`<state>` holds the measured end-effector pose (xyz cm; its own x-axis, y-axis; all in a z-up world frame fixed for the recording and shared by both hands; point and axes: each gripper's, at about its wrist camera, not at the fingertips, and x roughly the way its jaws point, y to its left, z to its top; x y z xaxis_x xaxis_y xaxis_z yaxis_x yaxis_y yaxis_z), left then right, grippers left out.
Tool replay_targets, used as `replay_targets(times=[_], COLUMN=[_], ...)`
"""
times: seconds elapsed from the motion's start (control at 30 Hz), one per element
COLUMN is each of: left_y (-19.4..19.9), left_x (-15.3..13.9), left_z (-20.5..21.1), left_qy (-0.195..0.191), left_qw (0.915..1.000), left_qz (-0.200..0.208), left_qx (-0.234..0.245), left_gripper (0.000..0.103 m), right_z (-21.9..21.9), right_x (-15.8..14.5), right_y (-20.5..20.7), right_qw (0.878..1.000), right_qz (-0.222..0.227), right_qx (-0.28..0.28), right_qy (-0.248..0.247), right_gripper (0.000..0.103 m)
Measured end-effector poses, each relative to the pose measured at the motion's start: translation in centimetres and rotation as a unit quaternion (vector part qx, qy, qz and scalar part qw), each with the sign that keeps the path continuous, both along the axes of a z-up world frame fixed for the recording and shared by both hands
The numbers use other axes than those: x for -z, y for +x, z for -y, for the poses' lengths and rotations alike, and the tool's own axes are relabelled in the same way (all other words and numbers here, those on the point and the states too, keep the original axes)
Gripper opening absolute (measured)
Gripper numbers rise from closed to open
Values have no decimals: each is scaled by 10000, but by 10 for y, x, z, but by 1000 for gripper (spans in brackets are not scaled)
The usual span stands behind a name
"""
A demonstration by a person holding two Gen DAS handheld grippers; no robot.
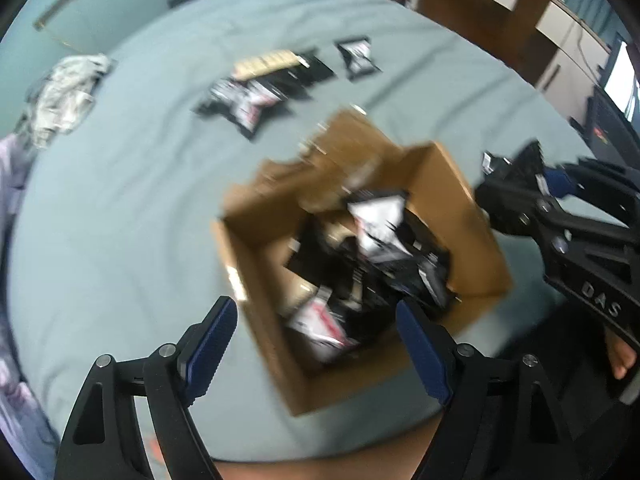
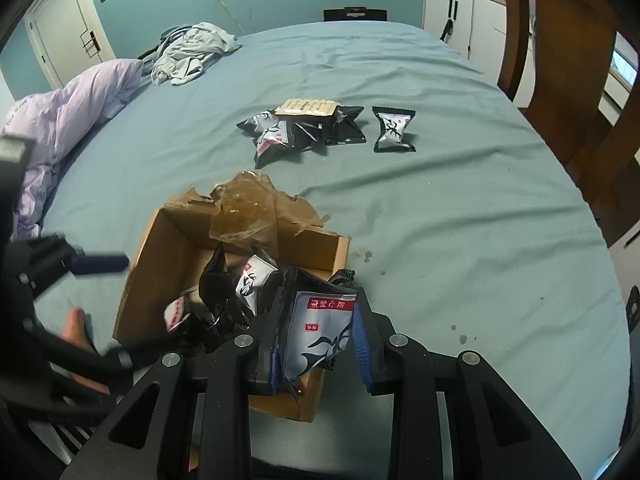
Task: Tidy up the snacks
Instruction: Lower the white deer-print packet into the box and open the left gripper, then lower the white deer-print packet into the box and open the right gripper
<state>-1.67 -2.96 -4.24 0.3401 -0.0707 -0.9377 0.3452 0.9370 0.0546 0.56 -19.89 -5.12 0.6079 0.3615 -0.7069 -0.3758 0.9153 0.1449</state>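
Two claws hang over the one cardboard box (image 2: 168, 240) on the bed (image 2: 460, 220): my left claw (image 1: 316, 344), tipped steeply down, gapes empty; my right claw (image 2: 316, 344) pinches one snack packet (image 2: 316, 328). One lone packet (image 2: 394, 130) lies beyond.

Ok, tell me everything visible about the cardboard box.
The cardboard box is plain brown, open at the top, with a ragged torn flap and crumpled clear tape at its far edge. It sits upright on the blue sheet, partly filled with black-and-white snack packets. The open left gripper hangs over it; the right gripper holds a packet at its near corner.
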Motion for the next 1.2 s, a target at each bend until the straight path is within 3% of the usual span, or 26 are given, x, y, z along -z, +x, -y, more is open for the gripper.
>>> replay_targets(times=[0.27,0.5,0.83,0.9,1.0,1.2], left_y=[10,10,11,11,11,10], left_x=[-8,-8,-8,-8,-8,-8], left_z=[-16,-16,-20,-20,-20,-20], left_qy=[42,139,176,180,183,221], left_qw=[9987,9985,9978,9978,9978,9976], left_qz=[304,353,388,391,392,416], left_qx=[-402,-395,-500,-496,-492,-504], left_gripper=[83,83,83,83,83,83], right_z=[-12,-17,-10,-7,-4,4], right_x=[4,4,5,5,5,-3], right_y=[-5,-8,-3,-2,0,-6], right_qw=[9994,9988,9992,9989,9989,9992], right_qz=[-10,-7,-233,-279,-296,-1], right_qx=[-269,-335,-316,-295,-197,19], right_qy=[-195,-344,117,242,297,402], right_gripper=[27,28,30,32,46,58])
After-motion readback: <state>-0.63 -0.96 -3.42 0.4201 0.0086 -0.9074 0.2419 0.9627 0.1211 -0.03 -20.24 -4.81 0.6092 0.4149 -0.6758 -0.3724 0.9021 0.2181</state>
